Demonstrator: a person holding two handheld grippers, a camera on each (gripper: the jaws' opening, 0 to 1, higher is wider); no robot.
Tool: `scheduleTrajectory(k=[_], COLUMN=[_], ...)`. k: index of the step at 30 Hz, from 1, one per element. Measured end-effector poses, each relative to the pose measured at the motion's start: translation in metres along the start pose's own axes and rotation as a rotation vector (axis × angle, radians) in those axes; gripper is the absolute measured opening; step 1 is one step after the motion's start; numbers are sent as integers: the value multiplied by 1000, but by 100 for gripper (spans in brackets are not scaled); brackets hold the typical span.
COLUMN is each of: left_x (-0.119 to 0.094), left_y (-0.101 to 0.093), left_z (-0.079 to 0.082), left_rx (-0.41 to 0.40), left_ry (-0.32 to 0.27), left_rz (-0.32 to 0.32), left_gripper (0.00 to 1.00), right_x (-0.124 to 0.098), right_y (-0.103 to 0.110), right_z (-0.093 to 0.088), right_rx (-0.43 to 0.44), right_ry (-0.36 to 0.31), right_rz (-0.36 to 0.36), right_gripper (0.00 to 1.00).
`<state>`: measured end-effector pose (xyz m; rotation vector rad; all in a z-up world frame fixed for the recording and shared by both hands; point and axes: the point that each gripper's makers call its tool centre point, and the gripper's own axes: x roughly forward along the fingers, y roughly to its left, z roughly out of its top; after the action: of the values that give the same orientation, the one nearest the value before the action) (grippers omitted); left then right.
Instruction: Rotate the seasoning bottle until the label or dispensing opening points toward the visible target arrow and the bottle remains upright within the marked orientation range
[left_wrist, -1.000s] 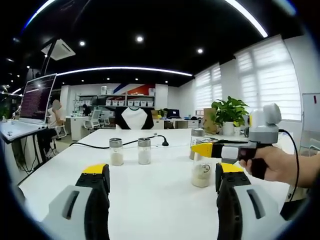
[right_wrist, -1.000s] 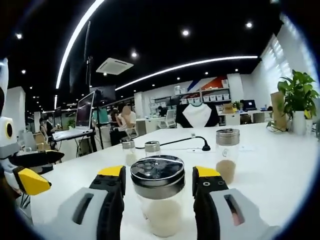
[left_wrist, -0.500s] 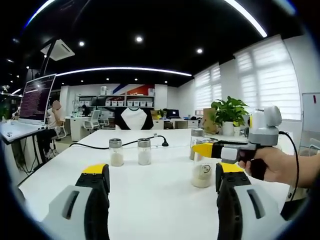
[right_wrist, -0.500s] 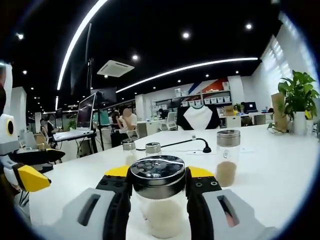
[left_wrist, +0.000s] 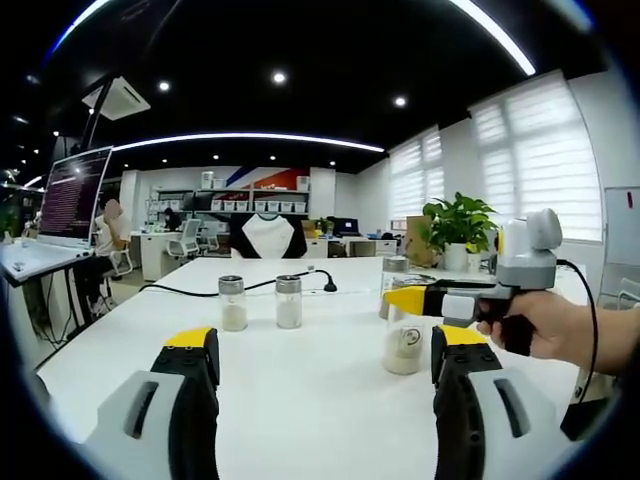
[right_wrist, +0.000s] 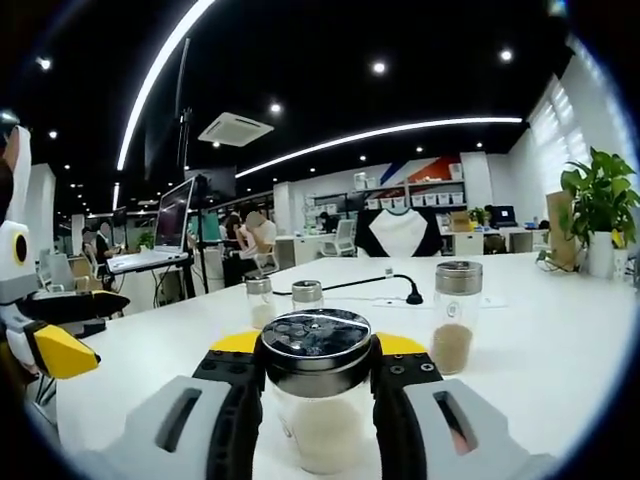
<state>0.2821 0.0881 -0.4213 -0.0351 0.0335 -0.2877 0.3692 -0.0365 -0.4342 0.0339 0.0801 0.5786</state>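
Note:
A clear seasoning bottle (right_wrist: 315, 395) with a steel perforated lid and pale powder stands upright on the white table (right_wrist: 560, 350). My right gripper (right_wrist: 315, 355) is shut on it just under the lid. In the left gripper view the same bottle (left_wrist: 402, 348) shows a small round face label, with the right gripper (left_wrist: 415, 299) around its top and a hand (left_wrist: 545, 325) on the handle. My left gripper (left_wrist: 325, 352) is open above bare table, well short of the bottle.
Two small shakers (left_wrist: 260, 303) stand side by side mid-table. A taller jar (right_wrist: 455, 315) with brown grains stands to the right. A black cable (left_wrist: 240, 288) crosses the far table. A potted plant (left_wrist: 458, 228) sits at the far right edge.
One second ago my right gripper's jaws stood apart on either side of the bottle's lid; they have closed onto it. The left gripper has stayed put.

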Motion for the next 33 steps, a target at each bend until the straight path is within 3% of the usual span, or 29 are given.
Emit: scheduleTrajectory(k=[14, 33], left_x=[-1, -2], left_y=[-2, 1], left_z=[3, 1], left_rx=[39, 18], left_ry=[-3, 3], left_rz=[-1, 0], left_gripper=[93, 93], right_x=[-1, -2], right_y=[1, 7], right_z=[0, -1], right_rx=[-14, -32], right_ry=[-4, -19], right_rz=[32, 187], right_gripper=[39, 39])
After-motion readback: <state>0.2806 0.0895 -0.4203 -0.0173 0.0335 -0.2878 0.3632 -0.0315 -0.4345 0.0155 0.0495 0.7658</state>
